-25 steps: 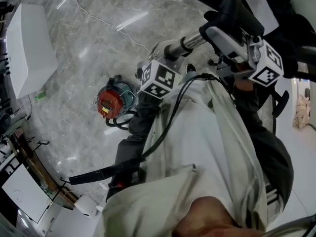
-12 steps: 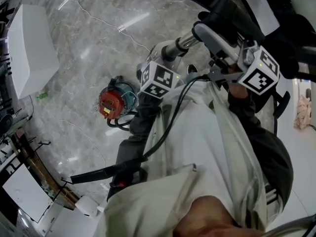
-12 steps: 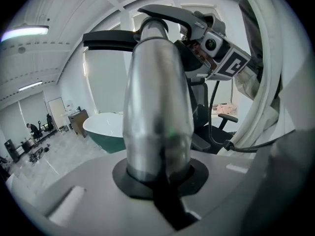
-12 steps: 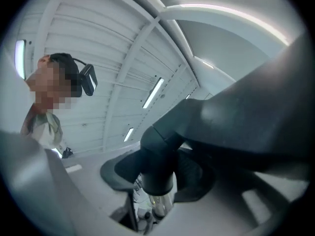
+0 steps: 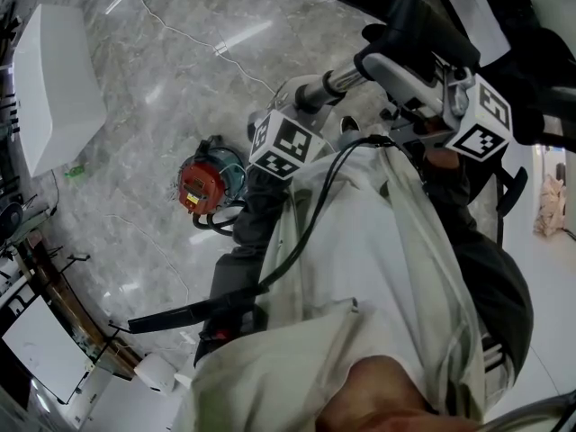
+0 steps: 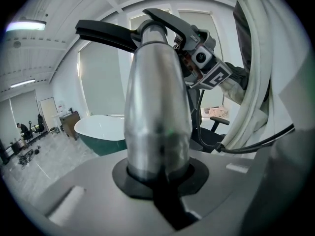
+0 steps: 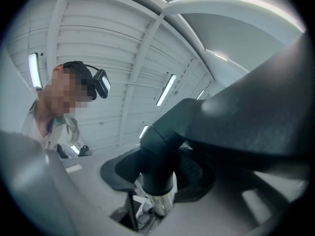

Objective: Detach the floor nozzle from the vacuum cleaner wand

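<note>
In the head view my left gripper (image 5: 310, 93) is shut on the silver wand (image 5: 317, 86), held up in front of the person's body. My right gripper (image 5: 407, 68) is shut on the dark neck of the floor nozzle (image 5: 423, 21), just right of the left one. In the left gripper view the wand (image 6: 157, 117) fills the middle between the pads of the left gripper (image 6: 157, 173); the black nozzle (image 6: 106, 33) tops it. In the right gripper view the right gripper (image 7: 157, 178) clamps the nozzle neck (image 7: 158, 154), and the wand's silver end (image 7: 160, 200) shows below it.
The red vacuum body (image 5: 200, 187) sits on the marble floor below, its black hose (image 5: 180, 313) trailing toward the person. A white cabinet (image 5: 49, 88) stands at the left, and a thin cable (image 5: 180, 34) lies on the floor. A bathtub (image 6: 101, 132) stands behind the wand.
The right gripper wobbled slightly with the nozzle neck and came back. Both grips are the same and the wand has stayed in place.
</note>
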Demonstrator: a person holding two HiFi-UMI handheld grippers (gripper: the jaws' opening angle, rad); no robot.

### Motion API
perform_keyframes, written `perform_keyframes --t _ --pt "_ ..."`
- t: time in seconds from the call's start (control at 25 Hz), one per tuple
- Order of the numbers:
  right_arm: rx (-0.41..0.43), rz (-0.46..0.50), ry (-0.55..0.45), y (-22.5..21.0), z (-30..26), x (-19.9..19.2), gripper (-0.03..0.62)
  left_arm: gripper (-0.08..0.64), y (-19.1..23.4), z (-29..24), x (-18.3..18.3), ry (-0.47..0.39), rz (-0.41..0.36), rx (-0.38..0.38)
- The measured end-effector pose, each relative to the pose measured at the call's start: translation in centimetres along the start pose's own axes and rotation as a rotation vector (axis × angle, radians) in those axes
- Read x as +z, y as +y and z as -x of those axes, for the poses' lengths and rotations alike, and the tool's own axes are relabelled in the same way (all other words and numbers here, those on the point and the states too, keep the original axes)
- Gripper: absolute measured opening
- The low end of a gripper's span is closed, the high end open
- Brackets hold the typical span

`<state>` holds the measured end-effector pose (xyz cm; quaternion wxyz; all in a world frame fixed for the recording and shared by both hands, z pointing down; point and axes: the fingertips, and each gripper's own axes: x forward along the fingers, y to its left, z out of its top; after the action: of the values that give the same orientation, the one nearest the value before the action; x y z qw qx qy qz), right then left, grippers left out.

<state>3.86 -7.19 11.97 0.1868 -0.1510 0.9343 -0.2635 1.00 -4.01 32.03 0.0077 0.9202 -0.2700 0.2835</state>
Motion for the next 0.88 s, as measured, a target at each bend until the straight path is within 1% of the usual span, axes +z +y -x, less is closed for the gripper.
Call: perform_keyframes --t 0.2,0.32,0.64,0.72,0.76,0.88 --pt "0.097 0.029 0.025 0.9 -0.1 -0.2 0.175 0.049 -1.0 0.2 0.0 -0.021 -0.005 -0.095" --pt "0.124 0.038 0.03 1.1 0.2 -0.3 0.175 0.049 -1.6 0.1 0.1 -0.024 -0.007 -0.155" --pt "0.205 0.063 0.058 1.7 0.5 -0.4 0.175 0.049 -2.9 0.1 0.0 -0.022 -0.004 -0.276" --pt "0.185 0.059 0.065 1.4 0.3 -0.4 0.175 0.048 -2.6 0.0 0.0 -0.024 0.001 -0.257" --pt "0.146 0.052 0.07 1.0 0.1 -0.4 0.175 0.048 -2.2 -0.1 0.0 -0.021 0.009 -0.229" --pt "-0.04 0.04 0.079 -0.5 -0.8 -0.4 0.175 0.046 -0.7 -0.5 -0.5 0.003 0.043 -0.133"
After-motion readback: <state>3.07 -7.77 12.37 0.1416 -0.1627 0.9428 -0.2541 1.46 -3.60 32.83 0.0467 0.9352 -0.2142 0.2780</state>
